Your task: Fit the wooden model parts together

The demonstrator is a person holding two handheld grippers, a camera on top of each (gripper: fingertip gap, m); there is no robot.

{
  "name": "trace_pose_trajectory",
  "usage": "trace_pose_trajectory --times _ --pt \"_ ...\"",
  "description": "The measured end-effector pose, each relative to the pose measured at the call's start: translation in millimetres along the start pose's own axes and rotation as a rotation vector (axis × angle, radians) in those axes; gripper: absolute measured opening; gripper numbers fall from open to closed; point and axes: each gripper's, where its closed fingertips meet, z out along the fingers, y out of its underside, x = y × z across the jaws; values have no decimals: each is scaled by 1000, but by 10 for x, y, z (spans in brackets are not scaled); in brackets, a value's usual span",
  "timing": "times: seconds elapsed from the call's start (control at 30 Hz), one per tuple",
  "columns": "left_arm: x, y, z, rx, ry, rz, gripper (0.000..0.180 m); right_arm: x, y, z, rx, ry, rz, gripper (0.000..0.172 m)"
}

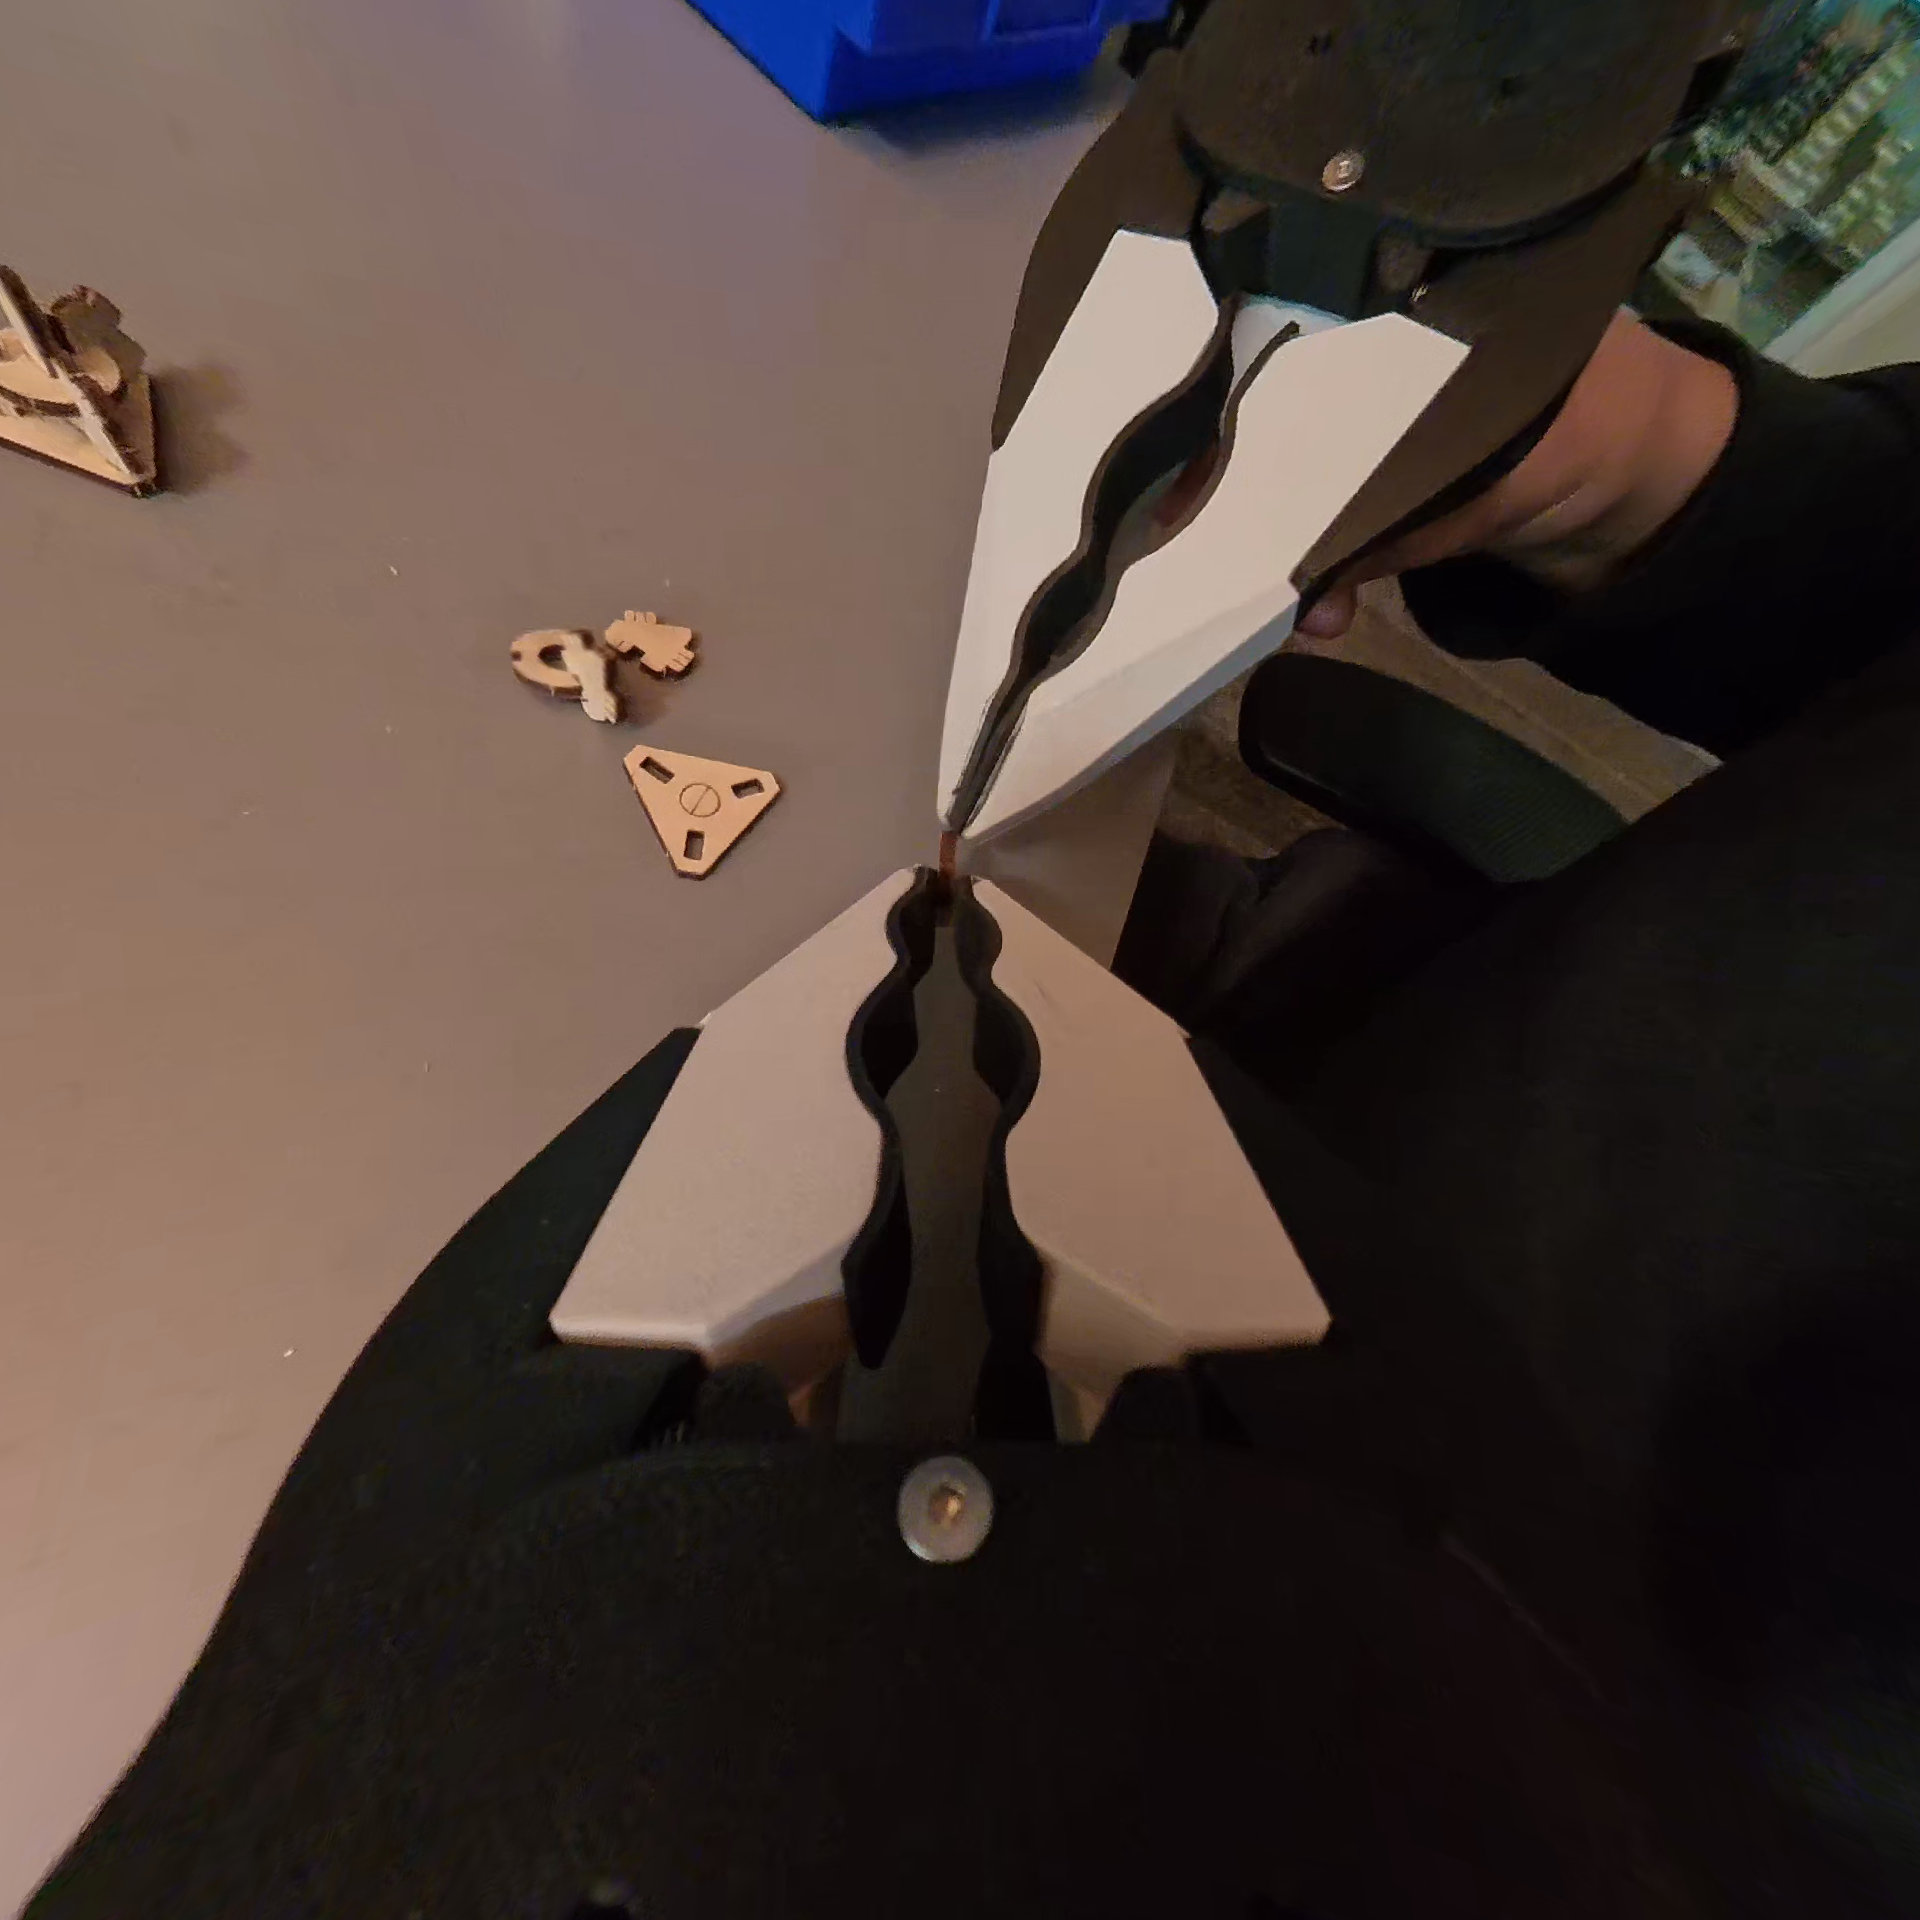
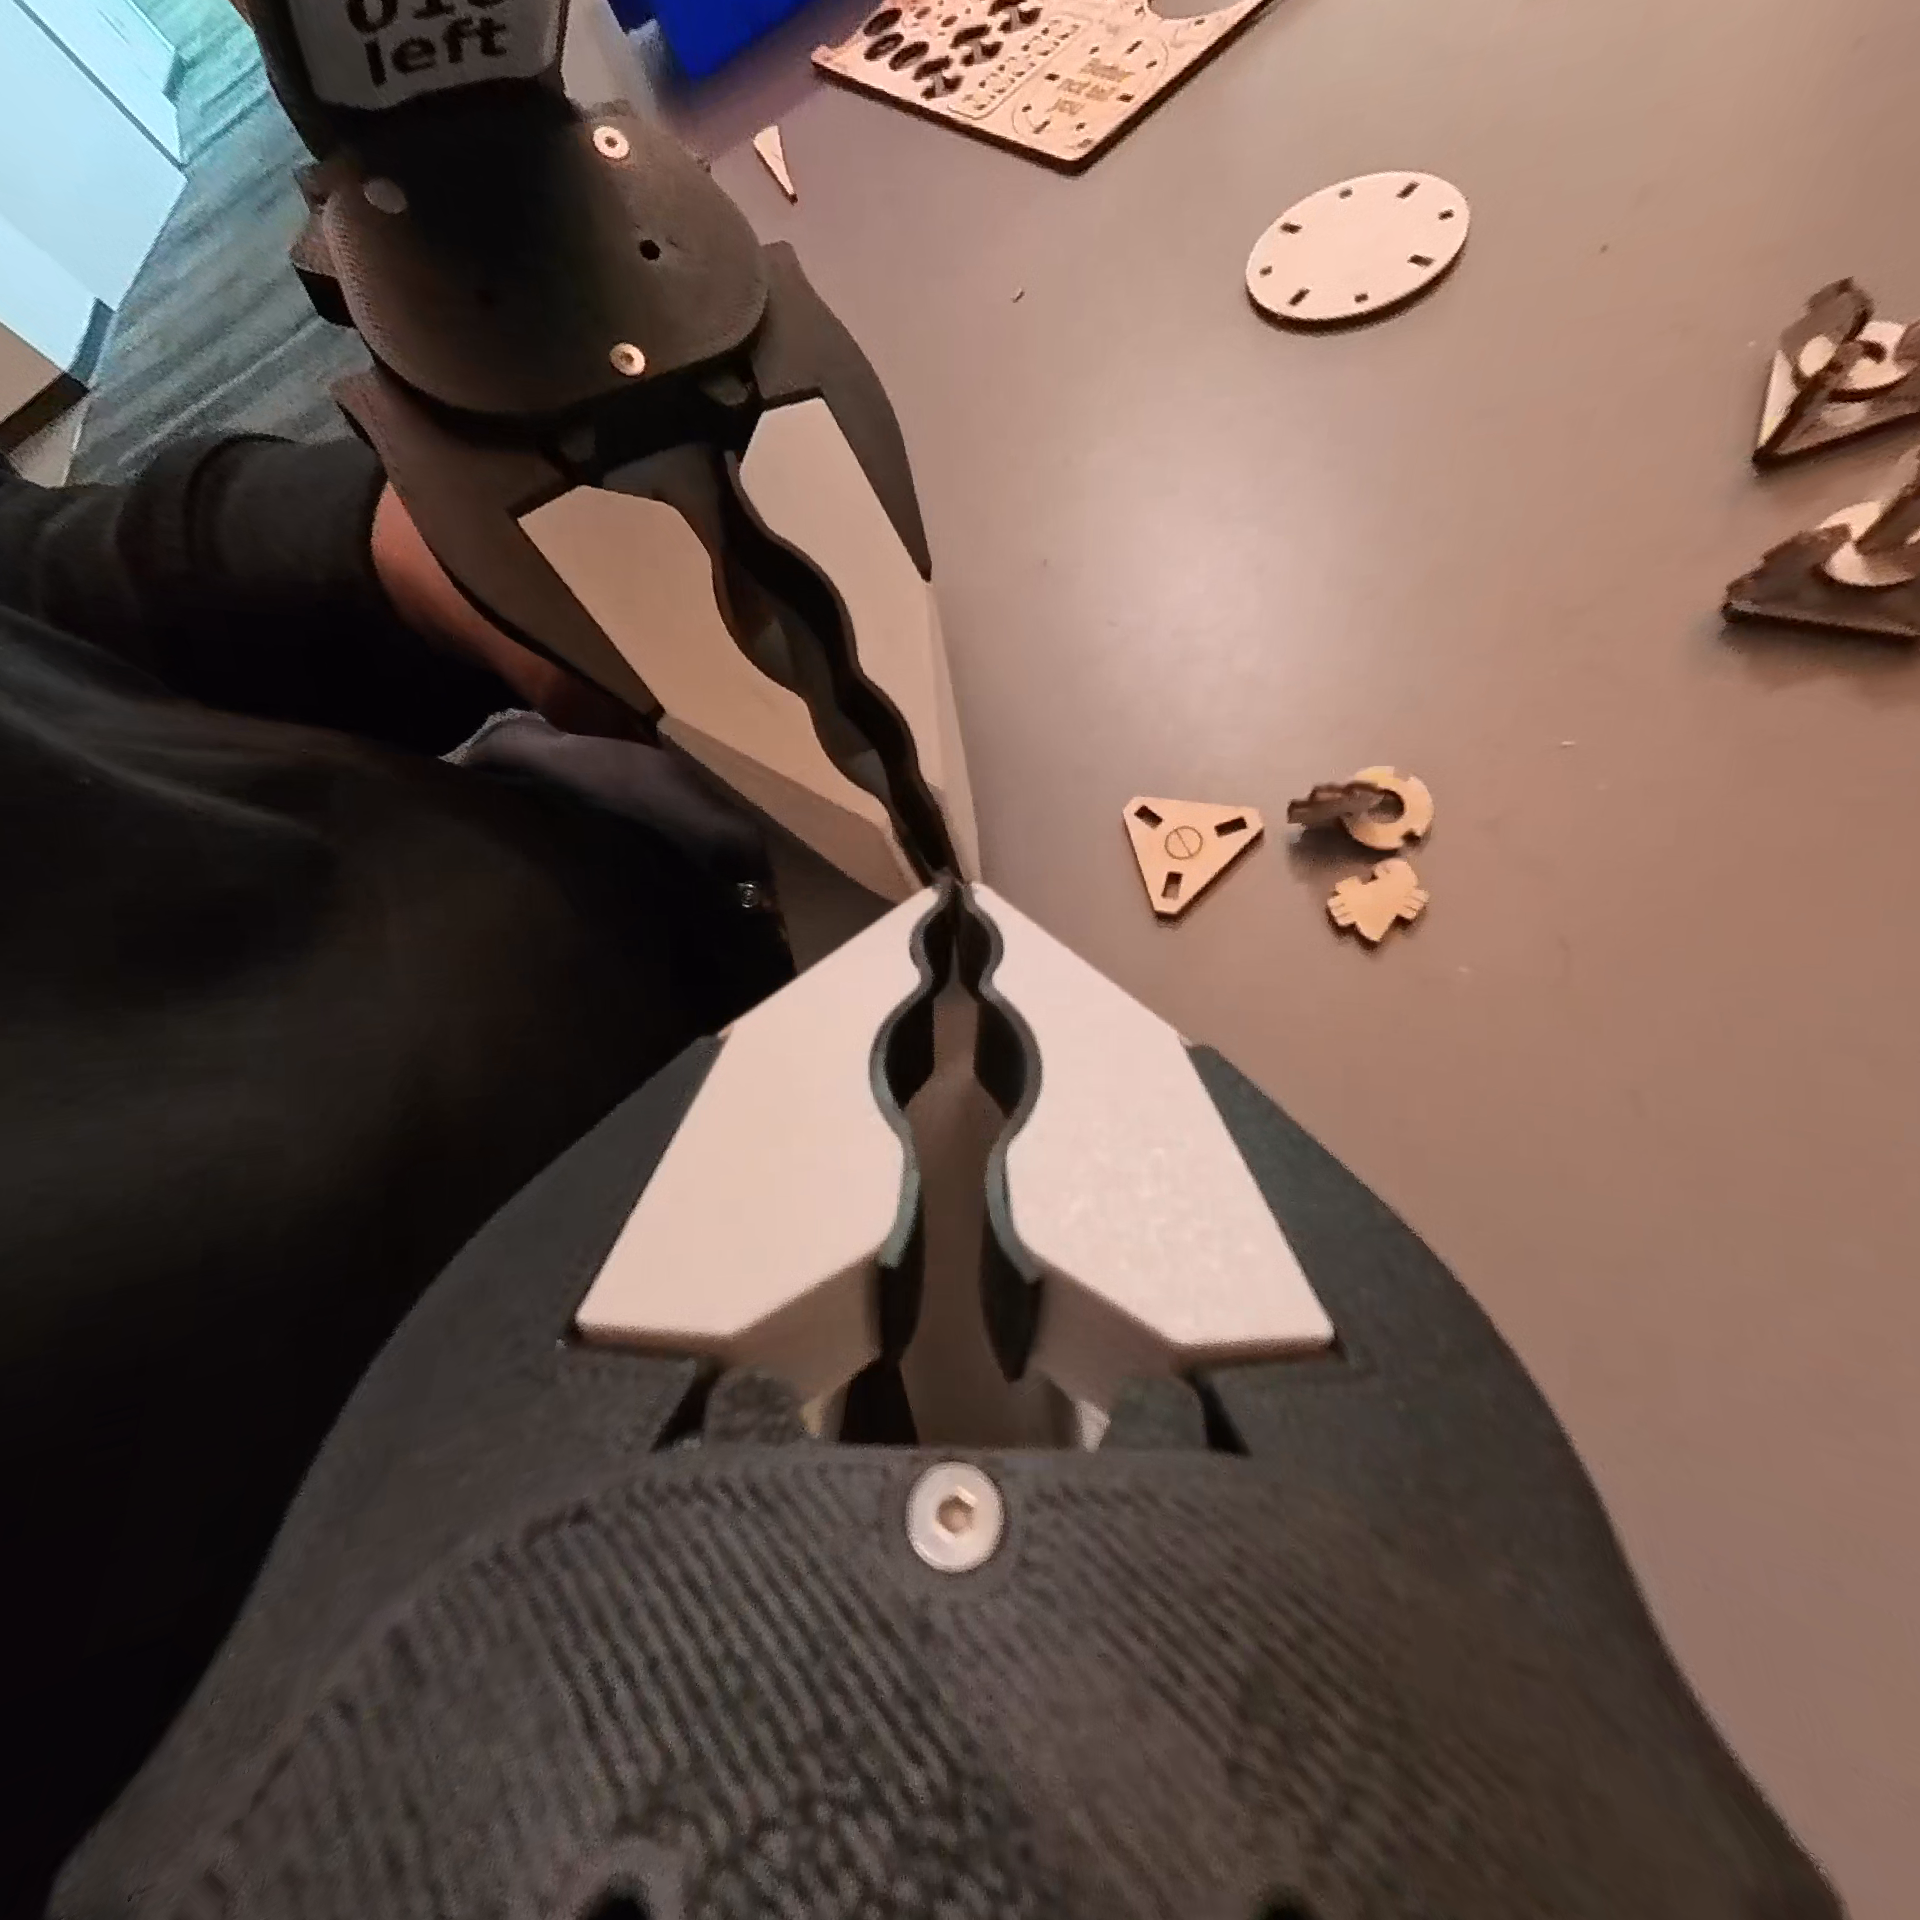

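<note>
My left gripper (image 1: 940,883) is shut on a small thin brown wooden piece (image 1: 948,852), held over the table's near edge. My right gripper (image 1: 956,821) comes in from the upper right and is shut on the piece's other end, tip to tip with the left. In the right wrist view my right gripper (image 2: 948,891) meets the left gripper (image 2: 935,862), and the piece is hidden between the tips. On the grey table (image 1: 416,935) lie a triangular slotted plate (image 1: 701,810), a ring part with a peg through it (image 1: 566,670) and a small toothed part (image 1: 652,642).
A part-built wooden model (image 1: 73,405) stands at the far left. The right wrist view shows two such models (image 2: 1839,384), (image 2: 1829,571), a round slotted disc (image 2: 1356,249) and a cut-out wooden sheet (image 2: 1039,73). A blue bin (image 1: 914,42) stands at the back. A black chair (image 1: 1434,769) is beside the table. The triangular slotted plate (image 1: 701,810) is about 5 cm from both grippers' fingertips. Seen from the right wrist view (image 2: 1172,847) as well.
</note>
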Motion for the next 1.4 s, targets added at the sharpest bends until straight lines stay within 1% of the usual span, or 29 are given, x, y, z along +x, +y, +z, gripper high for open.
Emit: trace_pose_trajectory --times 0.13,0.23,0.27,0.3,0.37,0.43,0.53,0.63,0.73,0.8,0.9,1.0,1.07,1.13,1.23,1.3,1.4 --pt "-6 -55 -45 44 33 -48 3 61 -53 -27 36 18 52 0" --pt "-15 -80 -68 67 53 -81 6 34 -168 -50 118 -43 141 0" --pt "-11 -87 -76 73 58 -82 1 24 -198 -57 140 -68 172 0" --pt "-7 -94 -83 80 58 -79 0 28 -209 -59 153 -81 195 0" --pt "-50 -79 -80 73 30 -86 0 97 -174 -59 143 -48 206 0" --pt "-58 -69 -77 67 27 -91 0 153 -120 -69 111 2 169 0" --pt "-69 -101 -120 96 28 -97 0 82 -66 -60 50 17 82 0" --pt "-90 -97 -158 103 40 -120 0 41 101 -12 -70 83 -17 16" --pt "-99 -112 -186 121 55 -137 0 7 265 15 -174 151 -136 27" --pt "-102 -115 -188 124 61 -146 0 -14 307 27 -203 179 -192 32" --pt "-100 -112 -183 121 67 -151 0 -56 317 78 -213 173 -207 37" --pt "-88 -116 -190 126 70 -145 0 -20 308 104 -227 210 -237 33" --pt "-82 -114 -195 128 70 -143 0 8 302 94 -246 243 -277 15" --pt "-77 -114 -199 132 71 -143 0 18 297 91 -260 258 -295 14" --pt "-88 -133 -212 149 75 -172 0 73 239 65 -240 309 -321 14" --pt "-75 -172 -222 181 111 -234 1 53 79 31 -157 338 -355 14" --pt "-30 -294 -256 277 199 -344 15 -61 -234 -45 2 376 -466 14"
